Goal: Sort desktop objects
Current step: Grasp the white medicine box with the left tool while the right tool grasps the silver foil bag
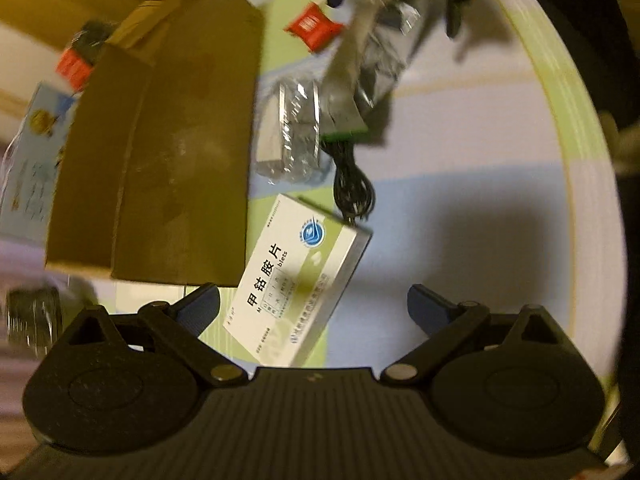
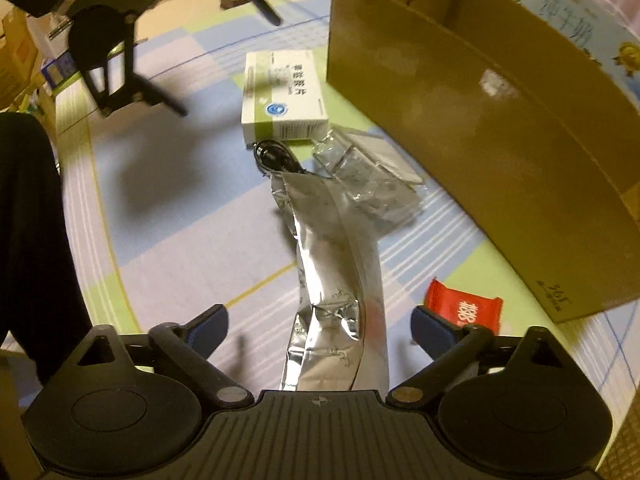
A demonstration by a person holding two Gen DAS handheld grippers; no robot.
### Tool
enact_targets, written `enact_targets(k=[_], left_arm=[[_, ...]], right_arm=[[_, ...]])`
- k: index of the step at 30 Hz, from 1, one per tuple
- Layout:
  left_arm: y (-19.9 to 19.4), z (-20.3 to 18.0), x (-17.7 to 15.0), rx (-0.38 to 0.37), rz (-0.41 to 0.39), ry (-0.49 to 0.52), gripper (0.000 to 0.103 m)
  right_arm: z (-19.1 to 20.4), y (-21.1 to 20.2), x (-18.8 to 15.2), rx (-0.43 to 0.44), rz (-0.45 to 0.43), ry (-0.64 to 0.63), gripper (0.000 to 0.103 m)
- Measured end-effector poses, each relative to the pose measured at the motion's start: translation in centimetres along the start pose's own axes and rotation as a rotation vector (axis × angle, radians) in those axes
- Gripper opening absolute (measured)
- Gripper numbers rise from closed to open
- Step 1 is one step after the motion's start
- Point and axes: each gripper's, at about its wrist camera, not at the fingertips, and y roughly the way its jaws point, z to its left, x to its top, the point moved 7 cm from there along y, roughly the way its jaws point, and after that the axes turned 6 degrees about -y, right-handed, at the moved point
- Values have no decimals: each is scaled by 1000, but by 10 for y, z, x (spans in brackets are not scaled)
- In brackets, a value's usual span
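A white and green medicine box (image 1: 298,276) lies on the tablecloth, partly between the open fingers of my left gripper (image 1: 314,314); it also shows in the right wrist view (image 2: 280,96). A long silver foil bag (image 2: 338,280) lies between the open fingers of my right gripper (image 2: 320,330), and I cannot tell whether they touch it. A black cable (image 2: 274,158), a clear plastic packet (image 2: 372,178) and a red packet (image 2: 464,308) lie nearby. The cardboard box (image 2: 480,120) stands to the right, open at the top.
A blue and white printed box (image 1: 30,160) stands behind the cardboard box. A second red packet (image 1: 74,66) lies far left. The round table's edge (image 1: 576,168) curves on the right. The left gripper (image 2: 108,52) hovers in the right wrist view.
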Motion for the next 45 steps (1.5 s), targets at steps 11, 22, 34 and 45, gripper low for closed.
enact_targets(k=[11,22,34,45], left_arm=[[38,31,-27,-70,33,-33,96],[64,70,-38,-203,5,-169,94],[71,71,-30,-315,20,-154,92],[47,39,-27,-331,111,-160,75]], right_arm=[[-7,7,5,45,-1,31,86],[-17,12,15,92,-1,78,79],[-20,26,9,95,52,65,64],[-21,18,4,72,72,79,45]])
